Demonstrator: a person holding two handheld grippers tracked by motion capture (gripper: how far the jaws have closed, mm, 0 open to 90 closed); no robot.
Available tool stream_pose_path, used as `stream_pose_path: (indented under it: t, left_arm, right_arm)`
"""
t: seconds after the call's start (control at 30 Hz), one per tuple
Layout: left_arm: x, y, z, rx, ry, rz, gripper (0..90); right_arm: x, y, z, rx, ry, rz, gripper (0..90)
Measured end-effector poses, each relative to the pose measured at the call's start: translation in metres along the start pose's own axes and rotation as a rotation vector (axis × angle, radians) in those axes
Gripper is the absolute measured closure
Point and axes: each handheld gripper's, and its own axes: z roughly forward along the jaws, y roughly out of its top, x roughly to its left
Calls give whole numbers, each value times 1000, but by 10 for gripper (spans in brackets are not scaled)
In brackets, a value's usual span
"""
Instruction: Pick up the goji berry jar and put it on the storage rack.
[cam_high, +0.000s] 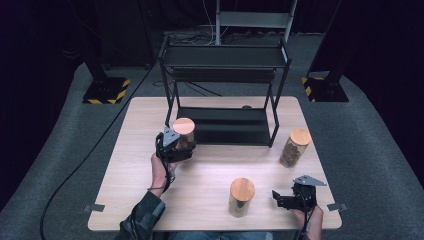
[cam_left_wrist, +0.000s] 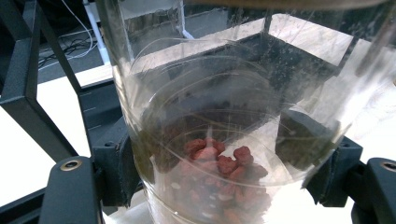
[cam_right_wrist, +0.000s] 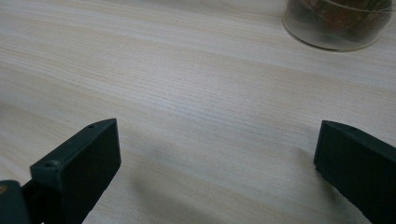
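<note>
We clamp the left gripper (cam_high: 176, 148) on the glass jar (cam_left_wrist: 224, 121) beside the black rack (cam_high: 222, 125); our right gripper (cam_high: 290, 198) gapes wide over bare table (cam_right_wrist: 196, 93).

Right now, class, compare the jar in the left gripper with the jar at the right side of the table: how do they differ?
The held jar is clamped by the left gripper beside the black rack; the right-side jar stands free on the table. The held jar has only a low layer of reddish pieces, while the right-side jar looks nearly full of brown contents. Both are clear cylinders with round wooden lids.
</note>
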Motion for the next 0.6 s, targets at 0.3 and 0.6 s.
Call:
stream_pose_path:
  t: [0.3,0.6]
  left_arm:
    - [0,1,5,3,0,-1,247]
    - [3,1,11,8,-4,-14,247]
  right_arm:
    - [0,0,0,0,-1,0,0]
    - [0,0,0,0,-2,1,0]
